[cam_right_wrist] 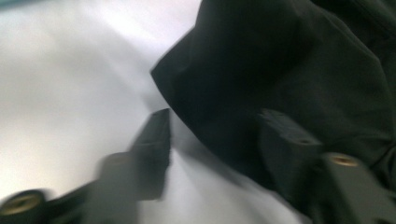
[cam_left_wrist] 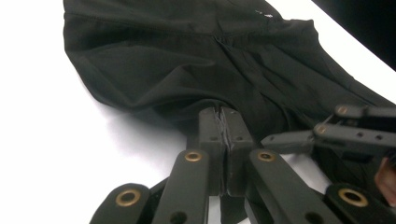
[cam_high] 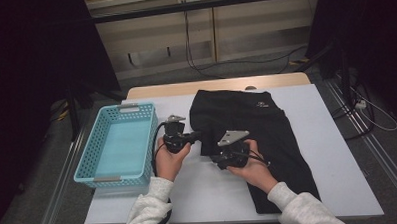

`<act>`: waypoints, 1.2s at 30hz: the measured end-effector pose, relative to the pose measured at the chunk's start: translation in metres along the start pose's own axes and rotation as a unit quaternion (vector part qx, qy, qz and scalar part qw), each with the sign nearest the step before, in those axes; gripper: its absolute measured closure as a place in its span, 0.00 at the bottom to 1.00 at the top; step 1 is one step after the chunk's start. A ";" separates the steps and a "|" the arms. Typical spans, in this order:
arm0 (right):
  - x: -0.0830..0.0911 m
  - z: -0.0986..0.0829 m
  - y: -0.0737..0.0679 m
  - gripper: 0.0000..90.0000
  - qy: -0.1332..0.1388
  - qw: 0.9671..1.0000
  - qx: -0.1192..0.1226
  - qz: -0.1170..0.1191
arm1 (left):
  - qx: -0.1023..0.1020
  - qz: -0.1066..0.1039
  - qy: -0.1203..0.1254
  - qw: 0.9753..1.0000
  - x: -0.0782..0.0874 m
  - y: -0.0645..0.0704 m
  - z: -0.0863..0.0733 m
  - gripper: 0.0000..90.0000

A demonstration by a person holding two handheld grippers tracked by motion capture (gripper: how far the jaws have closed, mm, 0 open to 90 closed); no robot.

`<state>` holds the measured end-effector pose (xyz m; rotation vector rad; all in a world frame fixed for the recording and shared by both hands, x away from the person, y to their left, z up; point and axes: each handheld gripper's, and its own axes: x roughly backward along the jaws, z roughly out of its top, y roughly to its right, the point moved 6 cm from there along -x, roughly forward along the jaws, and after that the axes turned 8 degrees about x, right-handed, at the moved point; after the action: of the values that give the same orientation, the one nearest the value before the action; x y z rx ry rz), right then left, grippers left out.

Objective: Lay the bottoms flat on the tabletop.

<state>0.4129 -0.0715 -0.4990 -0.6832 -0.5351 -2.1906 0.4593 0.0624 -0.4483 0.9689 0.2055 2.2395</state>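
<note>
**K:** Currently, where's the black garment (cam_high: pixel 260 140) sitting?

**R:** Flat on the white table (cam_high: pixel 333 152), right of centre. Waistband end toward the far edge, legs running to the near edge. The near-left corner of it is between the two grippers

**K:** Left gripper (cam_high: pixel 196 136)?

**R:** Held in the person's left hand (cam_high: pixel 169 160), just off the garment's left edge, pointing right into it. Left gripper view has the jaws pressed together with a thin fold of the black cloth (cam_left_wrist: pixel 187 70) pinched between the tips. So clamped on the garment's edge

**K:** Right gripper (cam_high: pixel 222 158)?

**R:** In the right hand (cam_high: pixel 253 171), resting over the garment's left portion, close to the left gripper, tips aimed left. Right gripper view is motion-blurred, but the jaws stand clearly apart: one over bare table, the other over the cloth (cam_right_wrist: pixel 299 74), with the garment's corner in the gap. Nothing gripped

**K:** Contact between jaw and cloth on the right?

**R:** Can't tell, too blurred

**K:** Anything else on the table?

**R:** Teal plastic basket (cam_high: pixel 136 114) at the left edge, just beside the left hand, well apart from the garment. Grey plates on top of both grippers, cable (cam_high: pixel 155 143) looping from the left one down past the sleeve (cam_high: pixel 150 208)
</note>
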 end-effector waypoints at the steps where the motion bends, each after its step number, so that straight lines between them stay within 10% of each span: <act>1: -0.003 0.000 -0.001 0.62 -0.005 1.000 0.006 -0.005 | -0.001 0.001 0.002 1.000 0.000 -0.001 0.000 0.99; 6: -0.004 0.001 0.001 0.99 0.005 1.000 0.002 0.015 | 0.005 0.003 0.002 1.000 0.001 -0.006 0.000 0.99; 13: 0.011 0.005 0.017 1.00 0.019 1.000 -0.017 0.012 | 0.008 0.002 0.004 1.000 0.002 -0.010 0.002 0.99; 23: 0.035 0.006 0.060 1.00 0.063 0.991 -0.114 0.001 | -0.019 0.002 0.003 1.000 -0.013 -0.006 0.015 0.94; 30: 0.026 -0.020 0.089 1.00 0.010 0.988 -0.147 -0.054 | -0.020 0.012 -0.009 1.000 -0.010 -0.014 0.010 0.71; 36: 0.019 -0.029 0.088 1.00 -0.010 0.989 -0.134 -0.055 | -0.043 0.024 -0.028 0.998 -0.011 -0.017 -0.008 0.50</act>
<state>0.4616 -0.1524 -0.4960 -0.8357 -0.2950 -2.3873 0.4681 0.0687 -0.4670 0.9992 0.0602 2.2416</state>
